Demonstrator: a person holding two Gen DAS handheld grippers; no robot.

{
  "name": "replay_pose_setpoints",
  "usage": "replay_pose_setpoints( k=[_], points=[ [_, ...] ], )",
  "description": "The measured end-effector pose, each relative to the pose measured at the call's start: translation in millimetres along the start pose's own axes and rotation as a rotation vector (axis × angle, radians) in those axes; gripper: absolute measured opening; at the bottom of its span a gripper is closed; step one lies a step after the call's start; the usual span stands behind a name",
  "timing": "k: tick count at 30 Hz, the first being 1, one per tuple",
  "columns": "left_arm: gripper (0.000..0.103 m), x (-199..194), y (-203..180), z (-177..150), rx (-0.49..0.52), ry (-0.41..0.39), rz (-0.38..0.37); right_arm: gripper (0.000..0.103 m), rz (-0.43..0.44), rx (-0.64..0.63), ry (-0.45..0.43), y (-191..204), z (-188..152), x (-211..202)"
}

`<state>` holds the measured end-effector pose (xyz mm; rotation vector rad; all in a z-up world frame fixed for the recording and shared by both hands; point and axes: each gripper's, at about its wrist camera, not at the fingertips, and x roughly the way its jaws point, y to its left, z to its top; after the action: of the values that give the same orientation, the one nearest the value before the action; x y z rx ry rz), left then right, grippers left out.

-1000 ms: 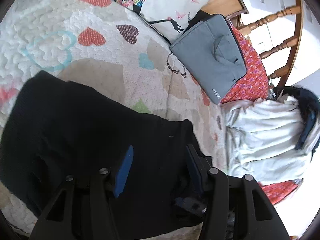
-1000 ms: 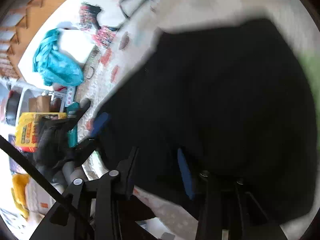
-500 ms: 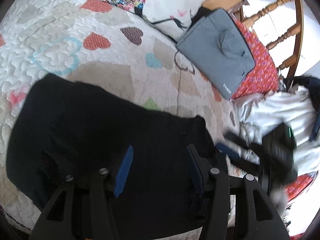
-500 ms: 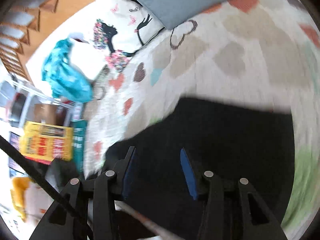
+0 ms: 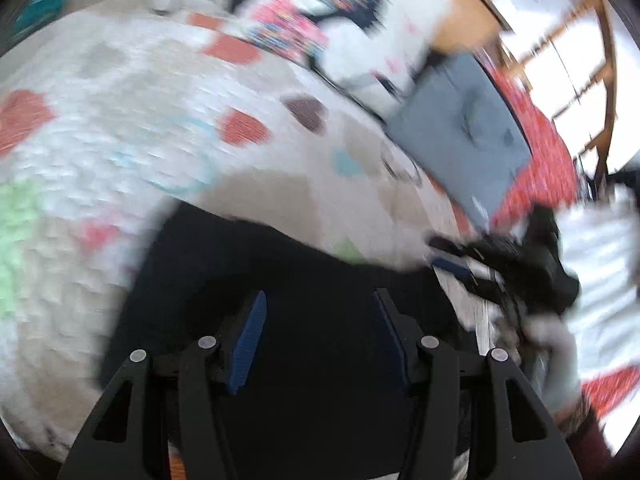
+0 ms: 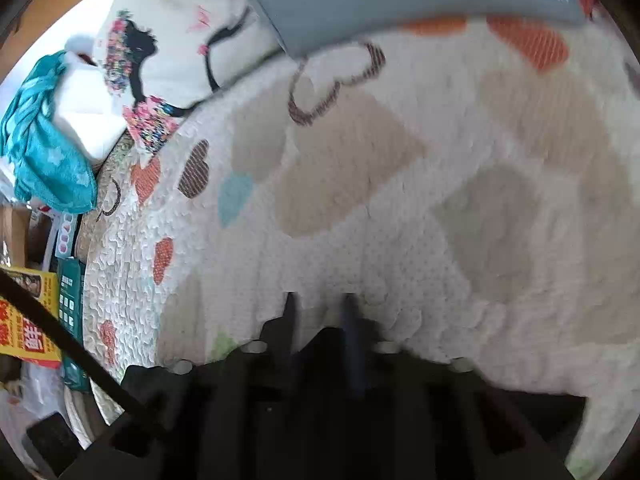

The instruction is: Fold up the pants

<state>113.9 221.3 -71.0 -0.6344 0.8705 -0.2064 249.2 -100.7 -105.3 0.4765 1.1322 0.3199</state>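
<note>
The fold looks nearly finished: the black pants [image 5: 304, 300] are lying as a compact dark bundle on the heart-print quilt [image 5: 120, 128], on the near side of the grey laptop bag [image 5: 460, 132]. The left tongs [image 5: 318, 334] are hovering released above them; the right tongs [image 6: 320, 320] are narrowed, gripping nothing visible. Next likely calls for smoothing or one more fold.

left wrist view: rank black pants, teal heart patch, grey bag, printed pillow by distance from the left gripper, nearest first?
1. black pants: directly under and ahead of the left gripper, whose fingers are spread apart.
2. teal heart patch: on the quilt, ahead and slightly right.
3. grey bag: farther, upper right.
4. printed pillow: about as far as the bag, top centre; too blurred to rank against it.
</note>
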Motion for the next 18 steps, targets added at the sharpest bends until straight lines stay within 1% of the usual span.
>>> replay_pose_setpoints(
  k=[2, 5, 6, 8, 10, 11, 12, 13, 14, 15, 16, 17, 18],
  points=[
    [0.053, -19.1, 21.7, 6.6, -0.067, -0.057, 0.021, 0.041, 0.042, -0.016, 0.023, 15.1, -4.2, -6.3],
    [0.053, -41.1, 50.4, 10.3, -0.155, -0.123, 0.056, 0.047, 0.082, -0.105, 0.100, 50.7, -19.9, -5.9],
    [0.053, -48.1, 63.8, 9.5, -0.199, -0.136, 0.070, 0.047, 0.105, -0.133, 0.133, 63.0, -26.7, -3.8],
    [0.054, -54.0, 81.8, 4.2, -0.263, -0.140, 0.093, 0.048, 0.134, -0.156, 0.168, 78.3, -36.4, -1.0],
    [0.055, -53.8, 94.6, -2.3, -0.314, -0.127, 0.110, 0.053, 0.172, -0.158, 0.206, 98.2, -43.1, 7.7],
    [0.055, -52.4, 103.6, -9.8, -0.357, -0.109, 0.115, 0.057, 0.188, -0.158, 0.218, 103.6, -46.4, 11.0],
    [0.055, -50.6, 107.7, -15.2, -0.378, -0.095, 0.111, 0.064, 0.205, -0.159, 0.239, 116.1, -49.5, 18.2],
    [0.055, -48.8, 110.7, -20.3, -0.389, -0.078, 0.105, 0.067, 0.212, -0.162, 0.259, 126.4, -52.0, 25.8],
    [0.055, -45.2, 110.8, -25.6, -0.385, -0.058, 0.105, 0.075, 0.217, -0.172, 0.291, 138.9, -55.7, 36.6],
    [0.057, -44.3, 104.7, -28.0, -0.363, -0.063, 0.115, 0.079, 0.207, -0.196, 0.342, 153.6, -59.8, 50.4],
    [0.059, -45.7, 101.9, -29.2, -0.343, -0.068, 0.122, 0.079, 0.185, -0.218, 0.374, 161.2, -63.7, 58.2],
    [0.065, -44.7, 94.4, -30.1, -0.302, -0.067, 0.122, 0.079, 0.145, -0.246, 0.401, 173.1, -67.4, 69.9],
    [0.067, -42.1, 89.0, -31.4, -0.282, -0.063, 0.121, 0.079, 0.101, -0.267, 0.421, 185.0, -70.1, 81.4]
  ],
)
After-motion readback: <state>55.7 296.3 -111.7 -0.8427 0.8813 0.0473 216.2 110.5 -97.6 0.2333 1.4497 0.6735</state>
